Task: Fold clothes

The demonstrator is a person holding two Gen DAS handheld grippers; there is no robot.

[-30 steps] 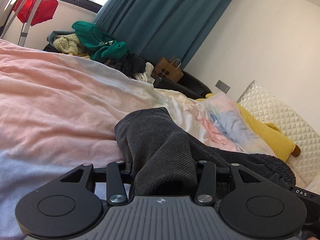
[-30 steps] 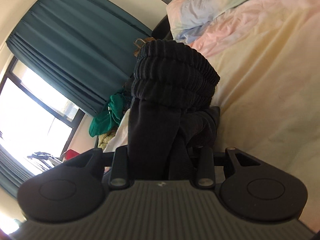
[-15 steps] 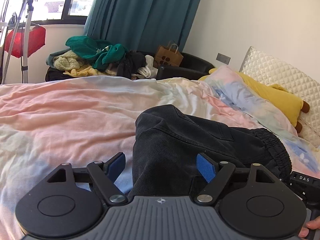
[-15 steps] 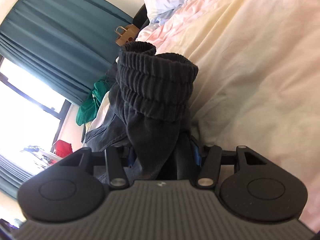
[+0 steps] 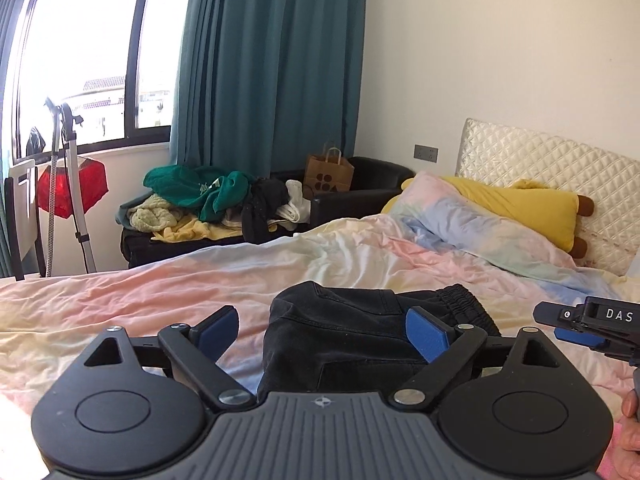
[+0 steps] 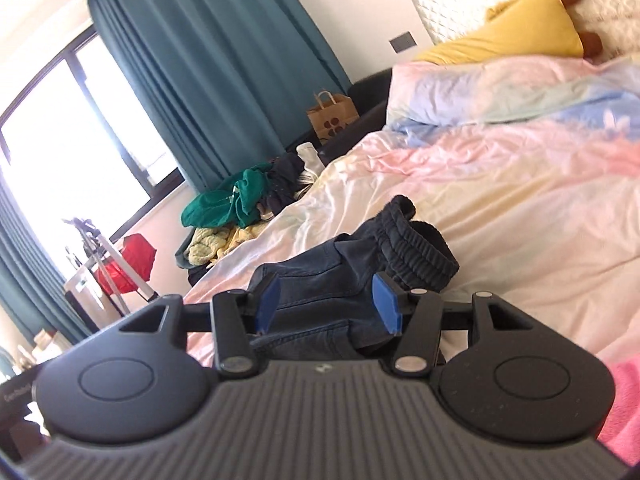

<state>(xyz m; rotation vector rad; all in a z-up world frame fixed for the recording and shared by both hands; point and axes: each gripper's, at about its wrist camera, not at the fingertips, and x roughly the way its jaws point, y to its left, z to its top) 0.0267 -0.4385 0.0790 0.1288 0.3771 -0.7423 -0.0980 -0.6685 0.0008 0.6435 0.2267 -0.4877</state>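
A dark grey pair of trousers with an elastic waistband (image 5: pixel 360 332) lies folded in a heap on the pastel bed cover (image 5: pixel 120 304). My left gripper (image 5: pixel 322 332) hovers above and in front of the near end of the trousers. Its jaws are opening wide, and the blue pads (image 5: pixel 426 334) touch no cloth. My right gripper (image 6: pixel 327 303) stands open over the same trousers (image 6: pixel 360 264), with both pads off the fabric. In the left wrist view the right gripper (image 5: pixel 588 326) shows at the right edge, with a hand (image 5: pixel 632 420) under it.
Pillows (image 5: pixel 472 228) and a yellow plush toy (image 5: pixel 520 204) lie against the quilted headboard (image 5: pixel 560 168). Beyond the bed, a dark bench holds a pile of clothes (image 5: pixel 208 200) and a paper bag (image 5: pixel 328 174). A red item on a stand (image 5: pixel 72 188) is by the window.
Both grippers let go of the dark trousers, opened, rose and drew back. The trousers dropped from a raised bunch into a folded heap on the bed.
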